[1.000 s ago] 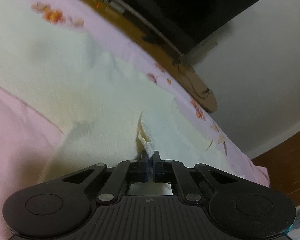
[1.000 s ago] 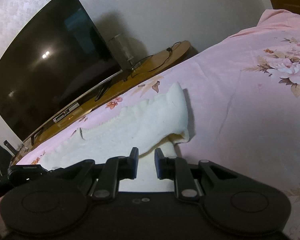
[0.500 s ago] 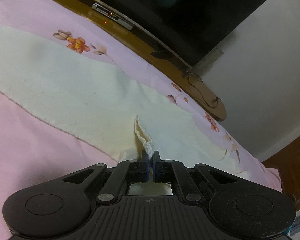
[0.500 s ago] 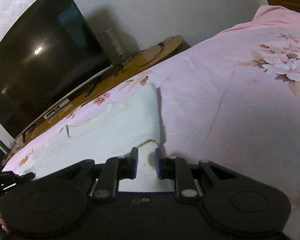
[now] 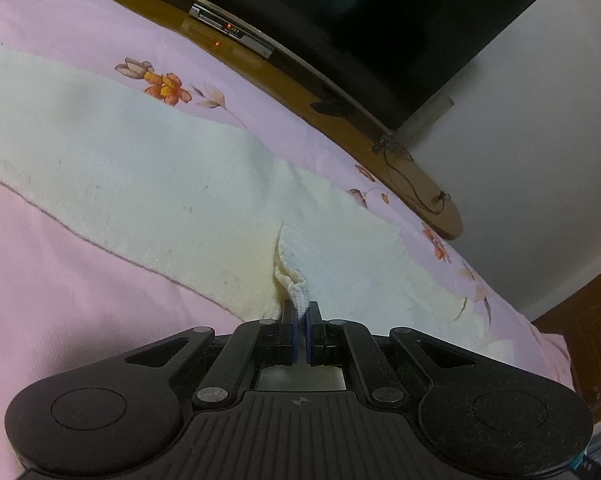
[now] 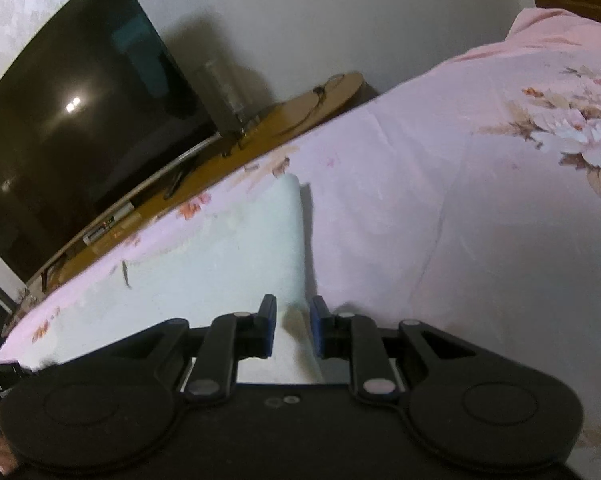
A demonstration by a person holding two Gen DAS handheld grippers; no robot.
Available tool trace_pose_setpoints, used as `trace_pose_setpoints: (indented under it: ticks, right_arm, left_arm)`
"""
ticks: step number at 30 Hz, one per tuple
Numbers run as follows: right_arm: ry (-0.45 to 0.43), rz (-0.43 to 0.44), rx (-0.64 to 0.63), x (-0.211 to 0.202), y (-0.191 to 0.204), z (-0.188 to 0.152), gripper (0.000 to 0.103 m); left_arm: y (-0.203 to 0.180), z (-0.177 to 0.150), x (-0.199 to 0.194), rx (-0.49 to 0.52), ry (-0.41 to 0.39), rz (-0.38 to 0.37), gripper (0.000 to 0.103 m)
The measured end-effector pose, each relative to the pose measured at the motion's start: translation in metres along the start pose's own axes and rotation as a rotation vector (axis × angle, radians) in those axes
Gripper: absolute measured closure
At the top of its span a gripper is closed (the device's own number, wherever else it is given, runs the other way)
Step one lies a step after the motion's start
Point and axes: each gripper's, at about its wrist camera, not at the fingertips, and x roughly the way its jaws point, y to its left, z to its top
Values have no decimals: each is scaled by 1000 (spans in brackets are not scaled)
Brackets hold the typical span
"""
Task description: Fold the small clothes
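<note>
**Left wrist view: cloth pinched at its near edge**

My left gripper [image 5: 301,320] pinches the cream-white terry cloth [image 5: 148,184] lying on the pink floral bed sheet [image 5: 52,280]. It stretches long, far left to right. My right gripper [image 6: 293,322] stands spread around its near right corner, not pressing.

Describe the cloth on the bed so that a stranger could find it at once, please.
Start at the pink floral bedsheet in front of the dark television. On it lies a cream-white towel, a long fuzzy strip. It is the only plain, unprinted fabric there, and the left gripper pinches its edge.
</note>
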Motion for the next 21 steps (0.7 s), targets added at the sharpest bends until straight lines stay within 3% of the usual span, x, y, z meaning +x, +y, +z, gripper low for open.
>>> trace_pose_setpoints:
  ticks: [3,5,10,11,12,14,16,19,21]
  right_arm:
    - [16,-17,-18,13,2,5,86]
    - [82,-69,-56,32,0,0,88]
    - [62,-62,-67,23,1,5,84]
    - [44,-59,-64,19,2,8,84]
    - [29,-52,-70,16,3,10,84]
    - [8,-42,-91,14,5,18,84]
    - [10,-24,-113,21,7,27,88]
    - [3,-11,-156,39,11,38,89]
    - [1,0,-174,53,14,42,89]
  left_arm:
    - [1,-1,1,0,-3,-3,100]
    - [0,-1,1,20,-2,-2,99]
    - [-8,4,-15,70,-16,48,94]
    - [-9,6,-23,80,-37,73,85]
    - [-11,7,-32,86,-71,110,62]
    - [-19,10,-47,132,-163,150,44]
    - [-35,13,-46,207,-179,103,44]
    - [-60,14,-15,317,-125,39,44]
    - [-69,12,13,373,-88,65,44]
